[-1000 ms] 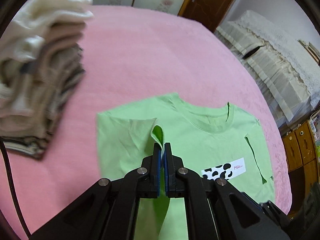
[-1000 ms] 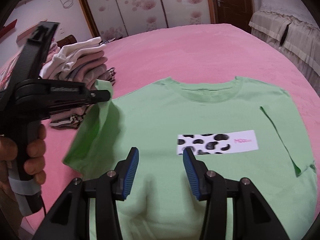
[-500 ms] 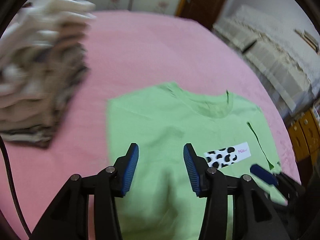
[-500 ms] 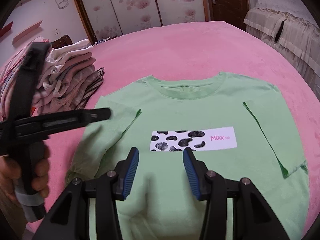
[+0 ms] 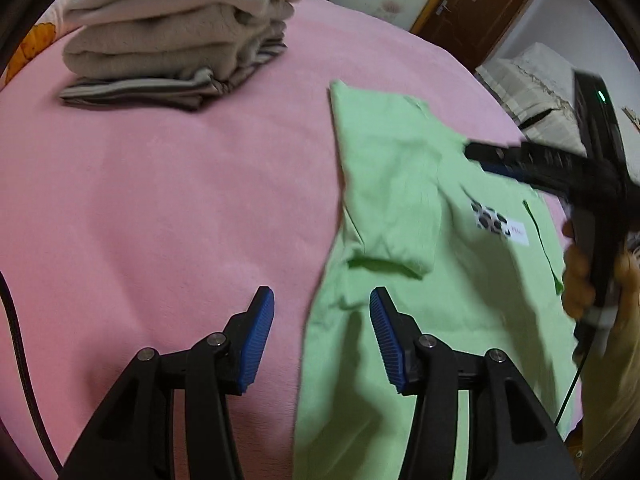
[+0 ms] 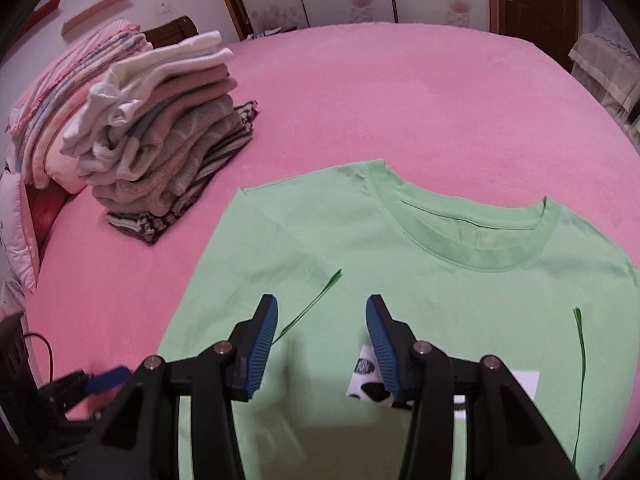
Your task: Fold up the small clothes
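Observation:
A light green T-shirt (image 6: 400, 264) lies flat, front up, on the pink bed (image 6: 360, 100), with both sleeves folded in over the body. It has a white label with black spots (image 6: 368, 384). In the left wrist view the shirt (image 5: 400, 208) lies to the right, with the folded sleeve on top. My left gripper (image 5: 320, 336) is open and empty, low over the shirt's left side edge. My right gripper (image 6: 320, 344) is open and empty, above the shirt's chest. The right gripper also shows in the left wrist view (image 5: 492, 160), held in a hand.
A stack of folded clothes (image 6: 160, 132) stands on the bed left of the shirt; it also shows in the left wrist view (image 5: 180, 32). Pink pillows (image 6: 52, 120) lie at the far left. A wooden door (image 5: 472, 4) and wardrobe panels stand behind the bed.
My left gripper let go of the left sleeve, which now lies folded over the shirt, and drew back to the shirt's left edge. My right gripper moved up toward the collar.

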A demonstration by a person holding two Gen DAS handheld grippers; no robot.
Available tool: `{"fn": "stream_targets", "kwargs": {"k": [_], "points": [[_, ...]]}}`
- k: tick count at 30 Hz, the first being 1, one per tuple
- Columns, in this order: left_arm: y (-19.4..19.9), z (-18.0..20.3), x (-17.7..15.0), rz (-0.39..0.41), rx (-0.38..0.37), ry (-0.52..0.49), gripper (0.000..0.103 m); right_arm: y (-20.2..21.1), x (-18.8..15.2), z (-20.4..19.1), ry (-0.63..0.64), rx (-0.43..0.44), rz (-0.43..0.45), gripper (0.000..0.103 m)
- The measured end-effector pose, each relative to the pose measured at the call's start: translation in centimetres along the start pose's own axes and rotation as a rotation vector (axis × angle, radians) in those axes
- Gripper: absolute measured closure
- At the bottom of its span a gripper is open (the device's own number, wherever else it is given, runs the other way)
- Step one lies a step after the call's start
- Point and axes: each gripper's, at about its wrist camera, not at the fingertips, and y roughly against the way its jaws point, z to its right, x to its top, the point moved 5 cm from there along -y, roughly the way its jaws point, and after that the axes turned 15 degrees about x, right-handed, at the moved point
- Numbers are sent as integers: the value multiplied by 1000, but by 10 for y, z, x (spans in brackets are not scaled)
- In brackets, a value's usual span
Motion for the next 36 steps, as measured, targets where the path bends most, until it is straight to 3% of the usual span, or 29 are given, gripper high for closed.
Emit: {"fn": "stream_targets", "kwargs": {"k": [4,6,8,9,14,20,21,22,24,32,36], "points": [[-3,16,2,37,13,-37,55,-9,3,5,-15,16,-14,57],[-6,16,6,50,34,-33,60,-12,4,7,-18,11,-18,57],[-13,14,10,33,74,-27,88,-15,5,9,-20,3,-20,57],[-18,12,11,13,97,-19,92,-17,6,9,-22,-3,-22,57],[-17,-1,7,-7,55,84,95,-30,11,10,-17,-12,-32,57],[-21,-1,1,-2,60,110,96,-54,12,13,-40,11,-74,57],[-21,-2,1,-1,59,119,96,-56,12,12,-30,12,-72,62],[-23,1,2,-2,57,126,96,-58,12,11,-17,7,-72,83],[-23,-3,1,-1,53,142,96,-60,11,9,-7,-5,-82,99],[-23,-11,-4,-6,57,185,94,-54,11,11,-22,-47,-76,95],[-13,-8,-6,4,81,135,88,-32,5,13,-22,-65,-57,95]]}}
